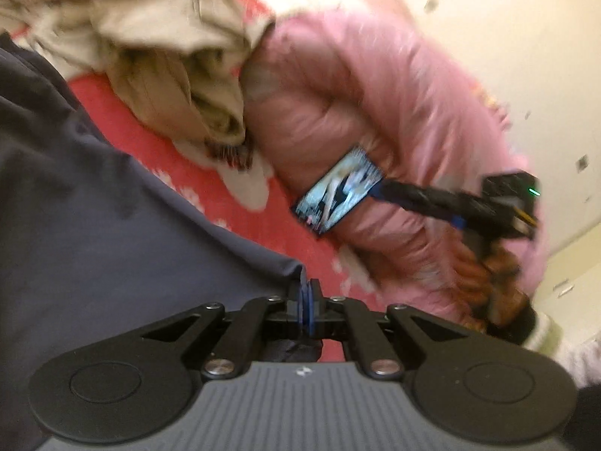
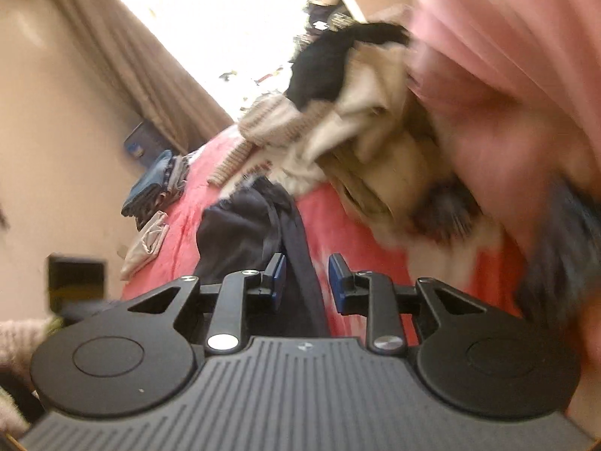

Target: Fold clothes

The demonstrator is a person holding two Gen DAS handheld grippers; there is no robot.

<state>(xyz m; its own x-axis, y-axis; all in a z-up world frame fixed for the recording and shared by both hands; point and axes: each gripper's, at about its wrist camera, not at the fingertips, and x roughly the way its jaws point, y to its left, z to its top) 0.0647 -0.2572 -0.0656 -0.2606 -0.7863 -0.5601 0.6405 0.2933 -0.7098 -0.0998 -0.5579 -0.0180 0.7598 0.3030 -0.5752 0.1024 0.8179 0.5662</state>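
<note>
- Left gripper (image 1: pixel 305 293): fingers pressed together on the corner of a dark navy garment (image 1: pixel 94 203), the blue pads nipping its edge. A corner hold of this kind lets the cloth be drawn out flat or carried over onto itself.
- Navy garment, right wrist view (image 2: pixel 244 233): it lies bunched on the red bedspread (image 2: pixel 338 225), with a dark strap or hem running forward between the fingers of the right gripper (image 2: pixel 307 282).
- Right gripper: fingers apart, one on each side of that strap, clamped on nothing. Probably lined up to take a second hold; whether it is closing in or has just let go cannot be judged from this moment.
- Pile of beige clothes (image 1: pixel 180 71): heaped loosely at the far side of the bedspread (image 1: pixel 157 150), unfolded.
- Small stack of clothes (image 2: pixel 154 184): folded flat, near the bed's far edge.
- Person in a pink padded jacket (image 1: pixel 375 112): close behind the heap.
- Both views are blurred.
</note>
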